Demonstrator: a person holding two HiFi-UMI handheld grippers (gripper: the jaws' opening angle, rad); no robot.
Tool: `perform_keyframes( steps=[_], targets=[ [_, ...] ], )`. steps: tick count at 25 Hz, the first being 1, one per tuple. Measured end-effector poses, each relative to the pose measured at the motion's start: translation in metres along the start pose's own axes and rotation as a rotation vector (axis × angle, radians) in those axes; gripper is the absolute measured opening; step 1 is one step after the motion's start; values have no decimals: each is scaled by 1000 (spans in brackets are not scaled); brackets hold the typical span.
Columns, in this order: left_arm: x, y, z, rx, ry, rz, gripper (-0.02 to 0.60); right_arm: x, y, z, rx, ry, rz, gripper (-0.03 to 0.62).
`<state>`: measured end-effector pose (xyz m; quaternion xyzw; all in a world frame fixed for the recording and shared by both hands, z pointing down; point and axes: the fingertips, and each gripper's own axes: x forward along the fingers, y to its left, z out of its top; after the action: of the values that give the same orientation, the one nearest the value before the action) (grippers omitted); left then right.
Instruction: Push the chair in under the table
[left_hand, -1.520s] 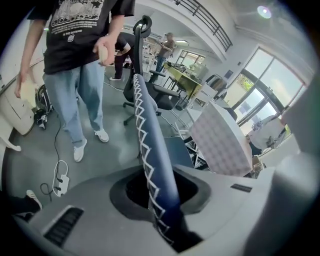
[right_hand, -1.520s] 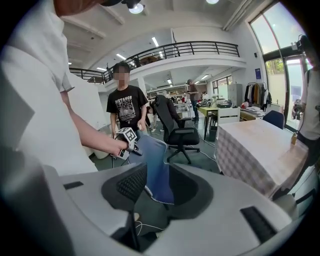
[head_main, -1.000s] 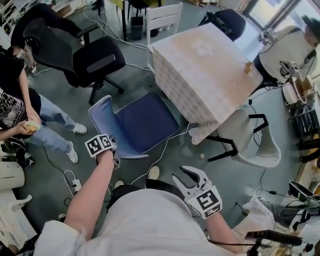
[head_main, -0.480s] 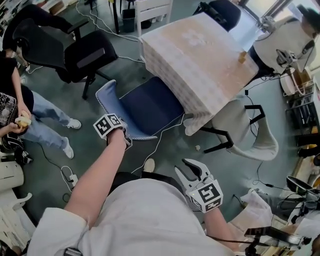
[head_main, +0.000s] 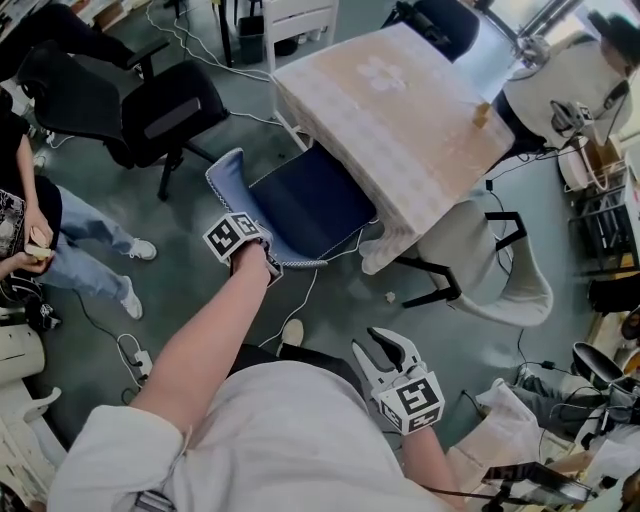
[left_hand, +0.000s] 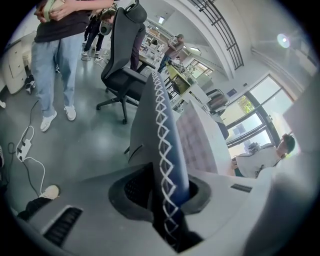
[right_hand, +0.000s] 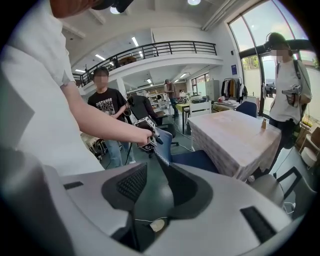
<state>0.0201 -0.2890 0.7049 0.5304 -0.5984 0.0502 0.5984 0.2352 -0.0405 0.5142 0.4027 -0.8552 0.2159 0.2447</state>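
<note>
Chair (head_main: 312, 203): blue padded fabric, white zigzag-stitched edge, clamped in left gripper (left_hand: 167, 200); right gripper (head_main: 365, 341) jaws apart, empty; square clothed table (head_main: 400, 110)

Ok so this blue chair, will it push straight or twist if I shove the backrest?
Clamped in the left hand-held gripper, the blue chair looks stiff-backed, so it should carry a push. Gripped near one end, it may swivel. The white floor cable beside it could snag.

You've got grey floor (head_main: 345, 300) carrying white cables (left_hand: 37, 169), a power strip (head_main: 140, 362), the blue chair (head_main: 310, 205) and a black office chair (head_main: 165, 110). The clothed table (head_main: 400, 110) bears one small brown item (head_main: 480, 116).
</note>
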Motion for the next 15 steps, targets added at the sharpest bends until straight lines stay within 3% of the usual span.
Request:
perform_keyframes(
  steps=[13,15],
  targets=[
    [9,-17,5,48,20,-34,119,10,5,5,-16,25,23,143],
    [5,-14,3,73,27,-20,164,13,7,10,-29,20,27,143]
  ],
)
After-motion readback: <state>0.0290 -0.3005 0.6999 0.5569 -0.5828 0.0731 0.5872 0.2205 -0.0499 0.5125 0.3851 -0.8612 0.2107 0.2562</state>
